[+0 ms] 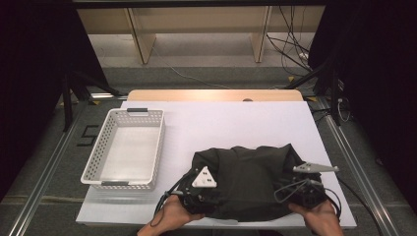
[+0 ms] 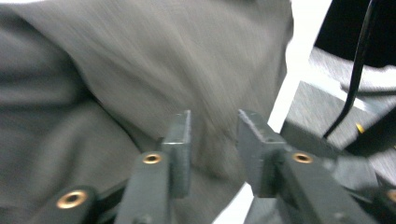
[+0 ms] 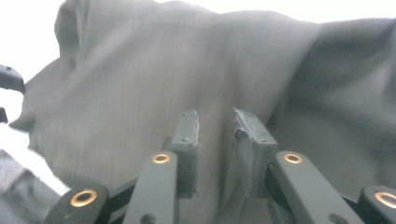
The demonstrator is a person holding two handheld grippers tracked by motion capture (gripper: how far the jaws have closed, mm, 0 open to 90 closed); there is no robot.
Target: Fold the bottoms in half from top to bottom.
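A dark grey garment (image 1: 251,179) lies crumpled on the near right part of the white table top (image 1: 221,123). My left gripper (image 1: 196,189) is at its near left edge and my right gripper (image 1: 302,189) at its near right edge, a hand behind each. In the left gripper view the jaws stand close together, and a fold of the garment (image 2: 140,70) runs down between the left gripper's (image 2: 214,140) pads. The right gripper view is similar: narrow gap, the garment's cloth (image 3: 187,60) bunched between the right gripper's (image 3: 215,140) pads. Both views are blurred.
An empty white perforated basket (image 1: 101,157) stands on the left of the table. A wooden strip (image 1: 211,95) borders the far edge. Metal rails (image 1: 49,162) run along both sides, and cables (image 1: 295,44) lie on the floor beyond.
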